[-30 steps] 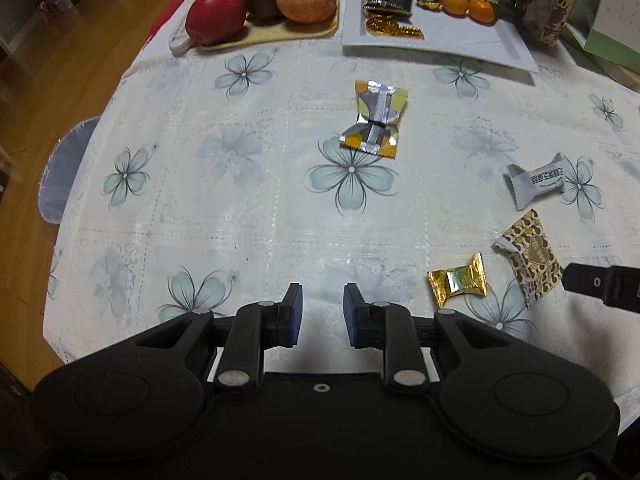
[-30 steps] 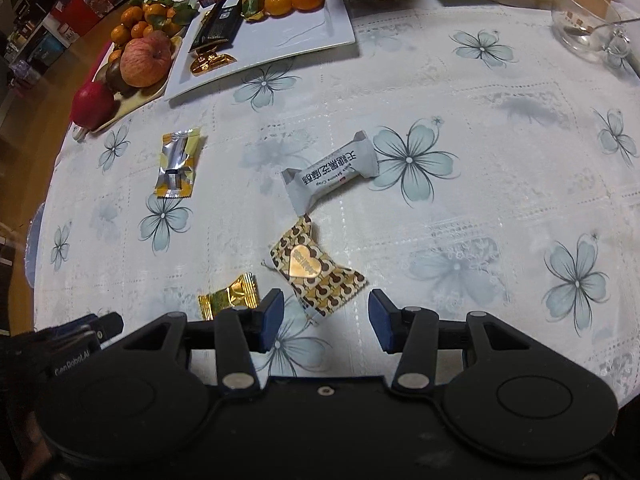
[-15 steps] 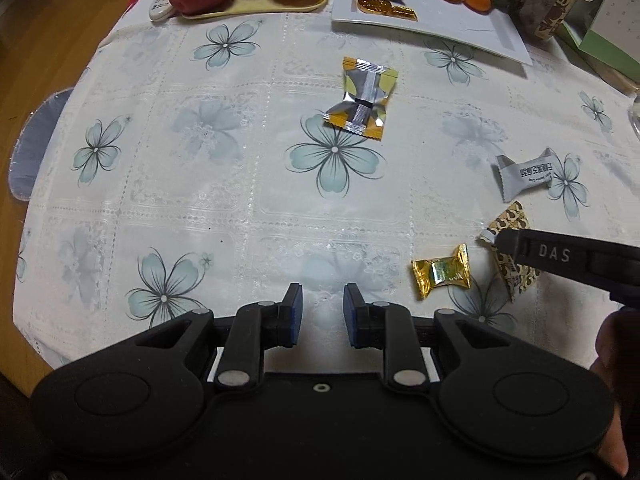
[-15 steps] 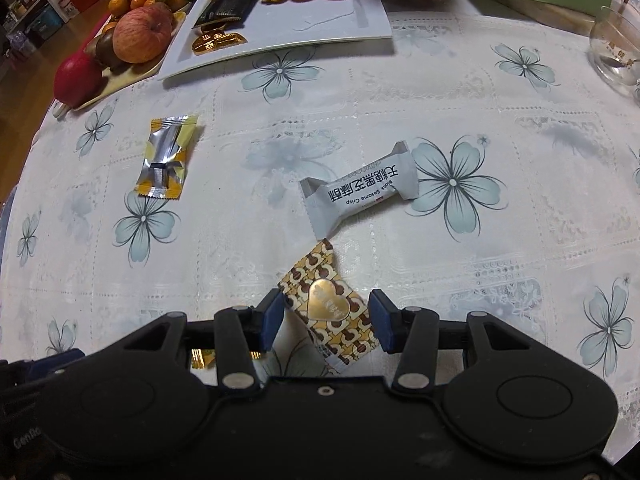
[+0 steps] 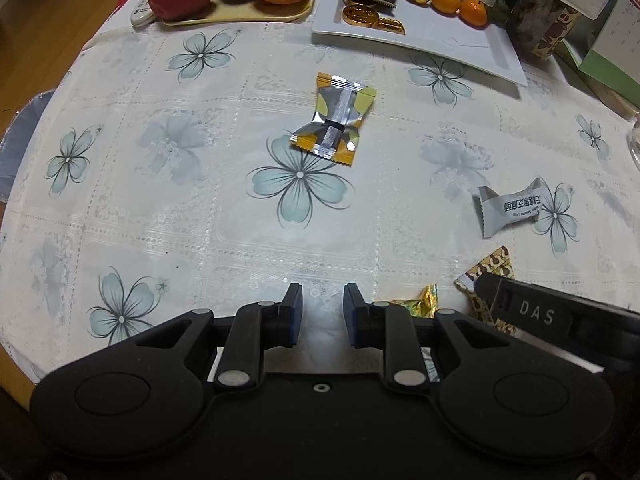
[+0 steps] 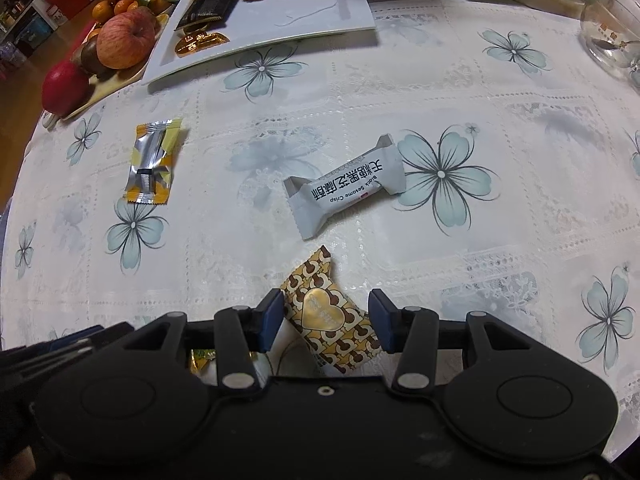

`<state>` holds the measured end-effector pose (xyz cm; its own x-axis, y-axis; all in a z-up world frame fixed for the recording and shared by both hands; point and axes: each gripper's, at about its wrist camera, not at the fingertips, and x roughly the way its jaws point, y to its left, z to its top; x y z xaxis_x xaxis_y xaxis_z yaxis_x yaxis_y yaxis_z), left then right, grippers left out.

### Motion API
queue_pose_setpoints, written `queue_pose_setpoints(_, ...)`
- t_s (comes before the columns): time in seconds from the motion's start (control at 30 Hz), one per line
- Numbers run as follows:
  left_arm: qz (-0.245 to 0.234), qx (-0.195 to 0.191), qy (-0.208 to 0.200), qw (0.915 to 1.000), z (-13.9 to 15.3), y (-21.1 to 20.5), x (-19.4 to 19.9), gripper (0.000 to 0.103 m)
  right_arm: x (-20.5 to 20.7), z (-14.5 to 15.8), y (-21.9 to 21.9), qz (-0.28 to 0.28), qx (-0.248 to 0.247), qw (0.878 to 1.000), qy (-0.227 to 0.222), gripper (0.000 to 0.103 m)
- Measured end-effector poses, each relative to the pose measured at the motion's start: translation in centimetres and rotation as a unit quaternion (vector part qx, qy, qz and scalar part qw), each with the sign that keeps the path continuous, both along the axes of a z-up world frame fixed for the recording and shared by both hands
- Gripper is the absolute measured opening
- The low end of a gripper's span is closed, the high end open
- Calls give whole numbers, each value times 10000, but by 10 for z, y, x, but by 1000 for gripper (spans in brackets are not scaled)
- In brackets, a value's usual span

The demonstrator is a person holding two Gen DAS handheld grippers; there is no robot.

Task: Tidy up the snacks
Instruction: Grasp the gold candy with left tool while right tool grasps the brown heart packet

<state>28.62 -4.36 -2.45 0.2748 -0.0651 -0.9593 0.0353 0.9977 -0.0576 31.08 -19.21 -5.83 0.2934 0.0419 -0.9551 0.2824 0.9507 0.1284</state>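
Several wrapped snacks lie loose on the flowered tablecloth. My right gripper (image 6: 326, 318) is open, its jaws on either side of a brown-and-gold snack with a gold heart (image 6: 326, 314), which also shows in the left wrist view (image 5: 490, 270). A white sesame crisp packet (image 6: 346, 190) lies just beyond it. A silver-and-yellow packet (image 5: 334, 120) lies mid-table, also in the right wrist view (image 6: 154, 160). A small gold candy (image 5: 418, 302) lies beside my left gripper (image 5: 322, 314), which is open, empty and low over the cloth.
A white rectangular plate (image 5: 440, 36) at the back holds a black bar, gold coins and small oranges. A fruit tray (image 5: 240, 16) with apples stands back left. A glass bowl (image 6: 612, 32) is at the back right. Boxes and a jar stand behind the plate.
My right gripper has moved forward until the heart snack sits between its jaws. My left gripper has moved forward slightly, so the gold candy is now beside its right finger.
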Motion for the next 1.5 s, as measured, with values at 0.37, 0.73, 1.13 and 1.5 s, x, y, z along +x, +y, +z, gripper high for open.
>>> queue_pose_setpoints(0.37,-19,81,149,9999,-23,-26,13,32,-12,11,-14,-92,270,9996,-7,50)
queue_pose_setpoints(0.73,-244,-15,473,9986,-21,-15,6,33,-11,19,-23,-195,296,9993,-122,50)
queue_pose_setpoints(1.13,54,-215,349,9991,-8,26,-4,33,-4,0,2,221,72,9997,21,55)
queue_pose_setpoints(1.5,-184,-383,244,9988,-1,16,-6,33,-3,-6,6,273,-87,9996,59,57)
